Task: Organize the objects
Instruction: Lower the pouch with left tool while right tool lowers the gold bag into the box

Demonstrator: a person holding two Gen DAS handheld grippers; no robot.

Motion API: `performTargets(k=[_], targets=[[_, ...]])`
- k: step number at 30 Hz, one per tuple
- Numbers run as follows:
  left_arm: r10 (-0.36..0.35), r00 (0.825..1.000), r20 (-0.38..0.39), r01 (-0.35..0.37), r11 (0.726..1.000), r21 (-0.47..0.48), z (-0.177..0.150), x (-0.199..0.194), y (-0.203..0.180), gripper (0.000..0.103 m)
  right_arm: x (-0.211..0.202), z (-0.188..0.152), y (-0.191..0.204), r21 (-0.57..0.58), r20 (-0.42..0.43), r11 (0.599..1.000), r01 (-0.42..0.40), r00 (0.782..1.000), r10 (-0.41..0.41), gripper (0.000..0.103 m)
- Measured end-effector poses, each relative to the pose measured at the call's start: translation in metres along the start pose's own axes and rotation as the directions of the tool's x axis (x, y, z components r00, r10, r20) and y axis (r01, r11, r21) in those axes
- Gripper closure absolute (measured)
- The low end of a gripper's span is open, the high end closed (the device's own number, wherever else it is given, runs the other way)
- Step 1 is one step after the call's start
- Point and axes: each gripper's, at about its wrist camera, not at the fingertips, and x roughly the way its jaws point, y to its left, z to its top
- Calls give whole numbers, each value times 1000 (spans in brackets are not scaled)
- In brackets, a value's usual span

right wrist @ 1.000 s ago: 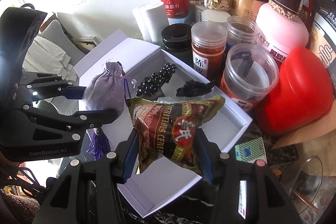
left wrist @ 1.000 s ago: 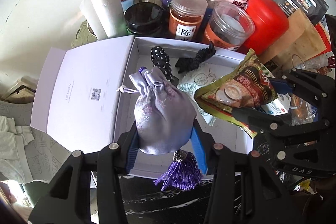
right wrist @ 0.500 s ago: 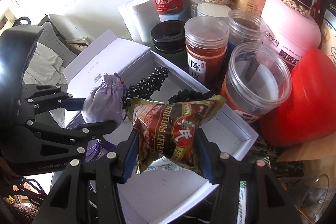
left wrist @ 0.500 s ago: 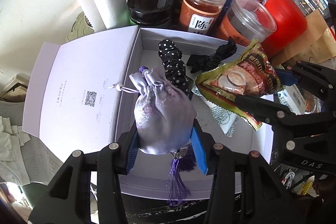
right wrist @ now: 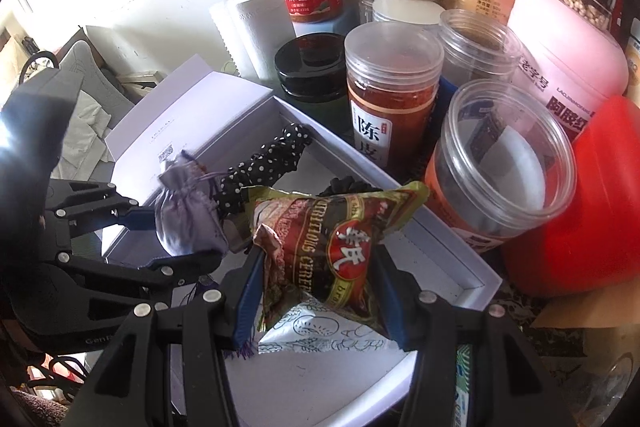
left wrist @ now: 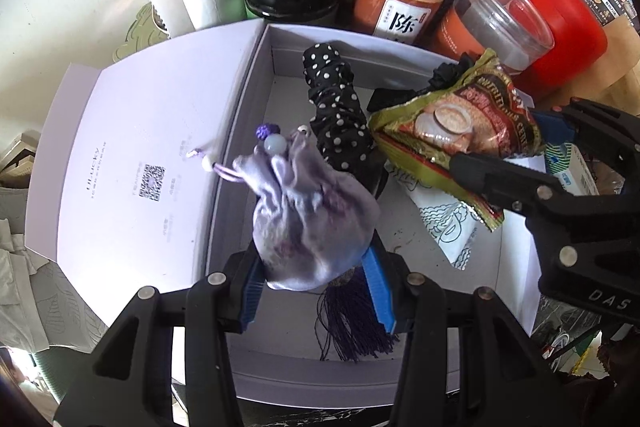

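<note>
The left gripper [left wrist: 316, 267] is clamping a lilac satin drawstring pouch [left wrist: 308, 219] between its blue pads, and the right gripper [right wrist: 316, 287] is pinching a cereal sachet [right wrist: 332, 239] the same way. Both are hanging over the open white gift box [left wrist: 256, 131], which serves as the landmark here.

Relative to the box, the pouch is sitting over the left half, close to the wall that joins the hinged lid [left wrist: 132, 163]. Its gathered neck is pointing toward the far wall, and its purple tassel [left wrist: 352, 323] is trailing toward the near wall, apparently brushing the floor of the box. So the pouch's long axis is running near-to-far, parallel to the polka-dot scrunchie [left wrist: 336, 107] lying just beside it.

The sachet is hovering over the right half of the box, above a white printed packet [left wrist: 444, 227] lying on the box floor, with a black scrunchie [left wrist: 444, 79] near the far right corner.

Judging from this, the coming move is a straight lowering and release for each gripper. The left one looks nearer the floor, with free floor directly under the pouch. The right one's sachet would land on the white packet.
</note>
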Motion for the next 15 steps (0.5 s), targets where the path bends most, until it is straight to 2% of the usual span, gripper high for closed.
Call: performTargets(k=[8,11,15], targets=[[-16,999,-38,15,1000,-20,-9,21,3,60,5,0,-2,6,9,1000,-15,1000,15,50],[24,999,-23,-23,1000,12,-12,23,-1,59,5,0,-2,8,12,1000,-16,1000,16,50],[30,999,-16,-30,999,13,-16,23,-1,59,6,1,-1,7,10,1000,-14,1000,14,49]])
